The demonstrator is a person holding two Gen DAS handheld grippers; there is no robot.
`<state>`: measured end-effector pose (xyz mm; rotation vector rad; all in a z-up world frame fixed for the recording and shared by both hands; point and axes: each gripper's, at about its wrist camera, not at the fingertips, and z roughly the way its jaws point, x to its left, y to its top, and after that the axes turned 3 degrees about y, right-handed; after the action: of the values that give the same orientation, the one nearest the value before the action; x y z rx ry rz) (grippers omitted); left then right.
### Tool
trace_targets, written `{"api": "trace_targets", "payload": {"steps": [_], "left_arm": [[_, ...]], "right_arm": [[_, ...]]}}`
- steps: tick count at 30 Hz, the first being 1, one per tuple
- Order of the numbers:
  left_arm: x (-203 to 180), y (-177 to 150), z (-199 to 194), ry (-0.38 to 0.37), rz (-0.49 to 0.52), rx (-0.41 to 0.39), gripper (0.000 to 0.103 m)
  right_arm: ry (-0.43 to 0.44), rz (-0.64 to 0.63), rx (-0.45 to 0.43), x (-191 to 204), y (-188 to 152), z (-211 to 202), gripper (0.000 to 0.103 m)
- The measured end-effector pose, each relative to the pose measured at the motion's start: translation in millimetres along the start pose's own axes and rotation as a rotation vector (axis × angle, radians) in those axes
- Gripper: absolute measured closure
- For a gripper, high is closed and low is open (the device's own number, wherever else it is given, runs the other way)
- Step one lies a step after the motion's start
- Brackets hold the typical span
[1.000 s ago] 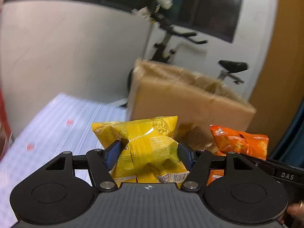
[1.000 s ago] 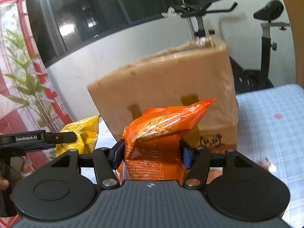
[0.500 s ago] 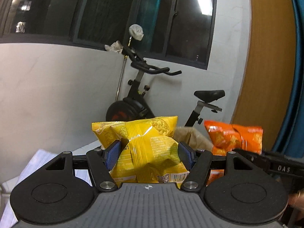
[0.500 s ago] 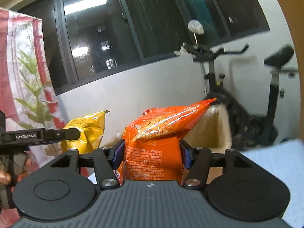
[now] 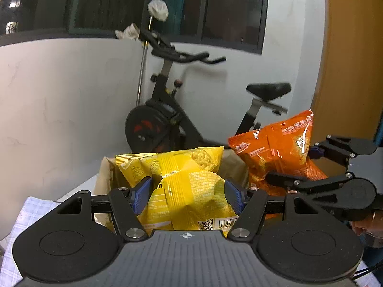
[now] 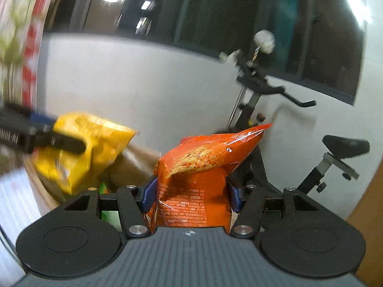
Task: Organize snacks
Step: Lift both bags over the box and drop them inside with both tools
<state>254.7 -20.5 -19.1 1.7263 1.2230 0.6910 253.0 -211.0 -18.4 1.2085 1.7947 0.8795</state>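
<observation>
Left wrist view looks along the left hand-held gripper, whose blue pads press into both sides of a yellow bag, so it is clamped on that bag. The bag hangs above the open top of a brown box, whose paper-lined rim shows on either side of it. To the right, the right hand-held gripper, turned on its side, grips an orange bag that sits a little higher than the yellow one and just beside it, over the box's right edge. A bit of a person's hand shows at the far right. Seen from the right wrist, the right hand-held gripper pinches the orange bag between its pads, the bag's top corner pointing up and right. The yellow bag is at the left, blurred, held by the left hand-held gripper over the box, where something green lies inside. Behind stands an exercise bike against a white wall, under a dark window. A checked cloth covers the bench at lower left.
</observation>
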Motion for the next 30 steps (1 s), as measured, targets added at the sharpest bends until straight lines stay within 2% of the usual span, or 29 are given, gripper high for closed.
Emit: {"api": "trace_targets", "payload": {"steps": [7, 9, 11, 13, 20, 25, 30], "left_arm": [[11.5, -8.1, 22.1, -0.007, -0.007, 0.065, 0.034], [13.1, -7.8, 26.4, -0.004, -0.021, 0.084, 0.031], [14.8, -8.8, 27.1, 0.033, -0.021, 0.087, 0.019], [17.2, -8.6, 25.9, 0.065, -0.021, 0.088, 0.014], [19.3, -5.4, 15.2, 0.06, -0.011, 0.069, 0.014], [20.4, -6.1, 5.6, 0.059, -0.026, 0.06, 0.014], [19.5, -8.8, -10.5, 0.056, -0.027, 0.051, 0.014]], "right_arm": [[0.005, -0.064, 0.152, 15.8, -26.2, 38.9, 0.043], [-0.006, -0.068, 0.197, 21.3, -29.6, 47.2, 0.04], [-0.006, -0.051, 0.232, 20.4, -34.0, 54.2, 0.035], [-0.011, -0.039, 0.248, 20.2, -35.6, 54.3, 0.032], [-0.025, 0.012, 0.238, 12.2, -35.4, 45.5, 0.024], [-0.017, 0.075, 0.219, 6.6, -28.7, 35.4, 0.023], [0.04, 0.22, 0.144, -7.9, -22.6, 12.2, 0.023]]}}
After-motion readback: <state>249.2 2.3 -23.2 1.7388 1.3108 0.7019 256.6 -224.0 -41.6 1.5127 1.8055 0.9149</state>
